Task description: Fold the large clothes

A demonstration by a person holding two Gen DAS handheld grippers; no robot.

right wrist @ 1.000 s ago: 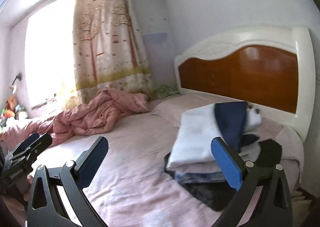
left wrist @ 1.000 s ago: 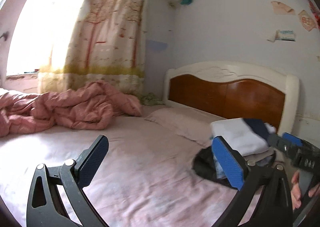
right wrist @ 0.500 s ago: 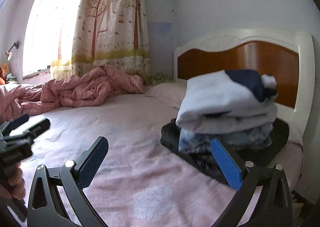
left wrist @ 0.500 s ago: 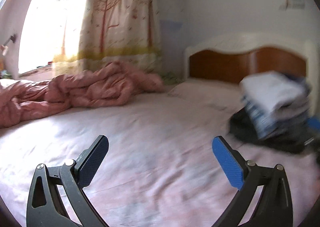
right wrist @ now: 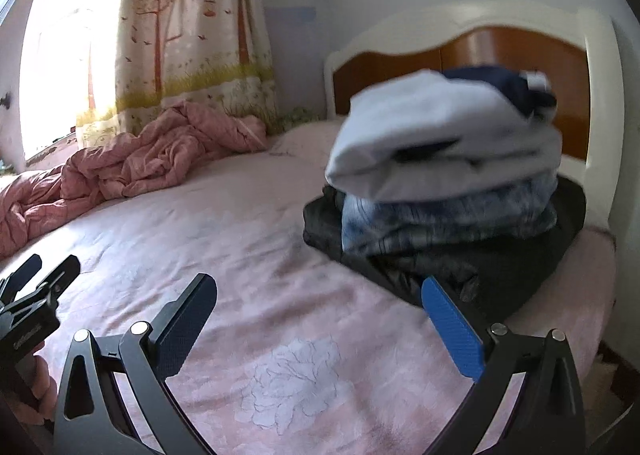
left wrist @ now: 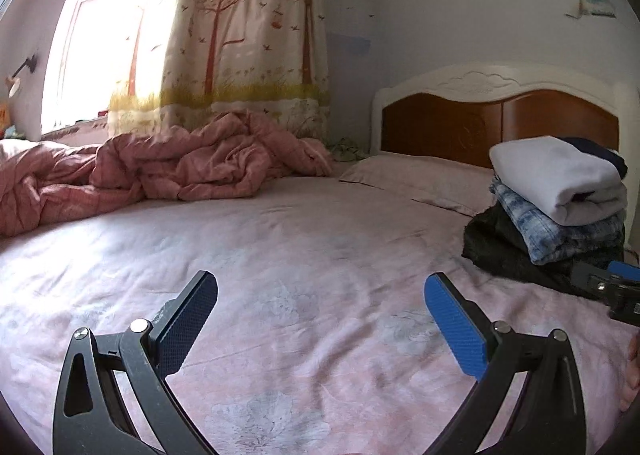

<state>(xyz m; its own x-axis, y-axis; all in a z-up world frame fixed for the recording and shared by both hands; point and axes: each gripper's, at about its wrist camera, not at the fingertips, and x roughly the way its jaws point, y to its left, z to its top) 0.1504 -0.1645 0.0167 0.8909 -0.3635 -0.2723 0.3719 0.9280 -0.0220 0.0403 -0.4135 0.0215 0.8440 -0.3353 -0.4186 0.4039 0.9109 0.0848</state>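
A stack of folded clothes sits on the bed near the headboard: a white garment [left wrist: 560, 179] [right wrist: 436, 139] on top, a blue-and-white one [left wrist: 556, 231] [right wrist: 448, 221] under it, a black one [left wrist: 504, 251] [right wrist: 460, 267] at the bottom. My left gripper [left wrist: 320, 315] is open and empty above the bare pink sheet, left of the stack. My right gripper [right wrist: 318, 315] is open and empty, low over the sheet, just in front of the black garment. Each gripper shows at the edge of the other's view.
A crumpled pink quilt [left wrist: 160, 175] [right wrist: 140, 159] lies at the far left of the bed. A pink pillow [left wrist: 420, 179] lies by the wood-and-white headboard [left wrist: 500, 123] [right wrist: 520, 51]. A curtained window [left wrist: 240, 35] is behind. The bed's right edge [right wrist: 600, 295] is close to the stack.
Both grippers have dropped lower toward the sheet and stayed open. The stack now looks nearer in the right wrist view and sits farther right in the left wrist view.
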